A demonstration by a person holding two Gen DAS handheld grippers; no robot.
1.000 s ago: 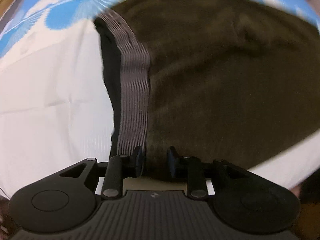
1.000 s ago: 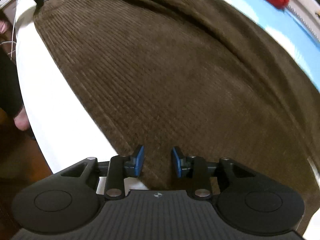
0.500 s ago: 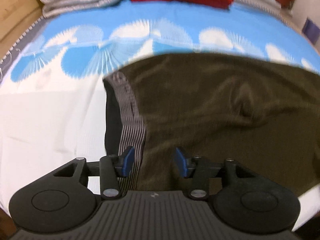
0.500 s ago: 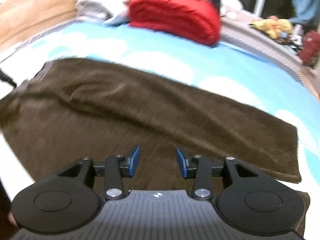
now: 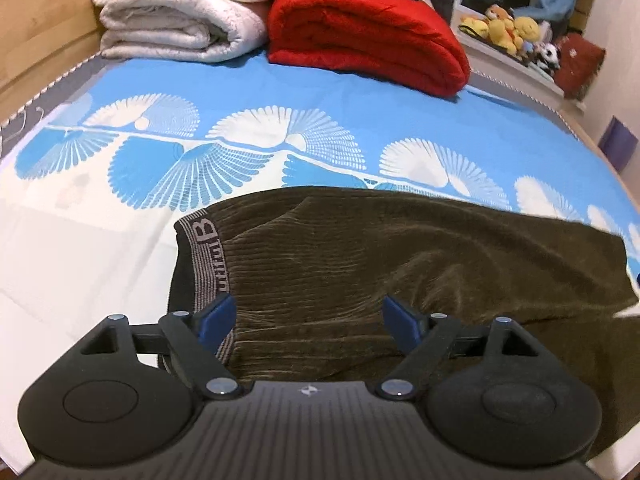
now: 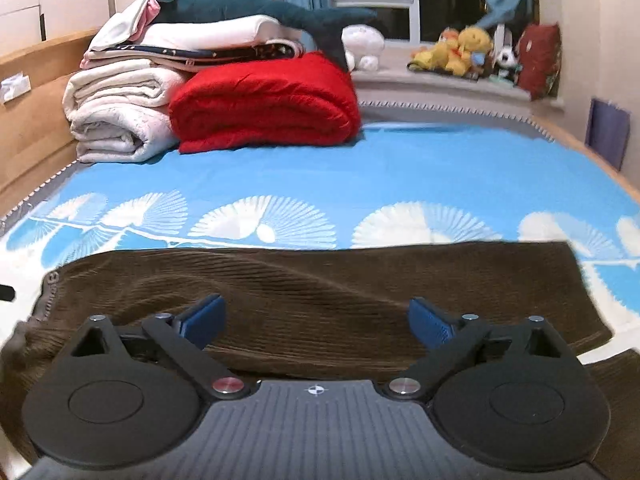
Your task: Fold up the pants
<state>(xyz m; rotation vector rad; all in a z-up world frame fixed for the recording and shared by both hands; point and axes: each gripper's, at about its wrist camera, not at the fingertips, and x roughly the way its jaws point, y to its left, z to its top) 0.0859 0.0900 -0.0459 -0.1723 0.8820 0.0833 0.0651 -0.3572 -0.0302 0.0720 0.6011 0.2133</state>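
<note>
Dark brown corduroy pants (image 5: 400,264) lie flat on the bed, one leg laid over the other, with the grey lettered waistband (image 5: 208,256) at the left. My left gripper (image 5: 308,314) hovers over the waist end, jaws opening, nothing between the blue pads. In the right wrist view the pants (image 6: 320,292) stretch across the frame, with the leg ends at the right. My right gripper (image 6: 316,318) hangs above their middle, jaws opening wide and empty.
A blue and white patterned sheet (image 6: 360,184) covers the bed. A folded red blanket (image 6: 264,104) and stacked white blankets (image 6: 120,120) sit at the far end. Plush toys (image 6: 460,50) line the window sill. A wooden bed frame (image 5: 36,40) runs along the left.
Both grippers rose off the pants and tilted up, bringing the far end of the bed into view. Both jaws went from nearly shut to wide apart, and the cloth stays flat on the bed.
</note>
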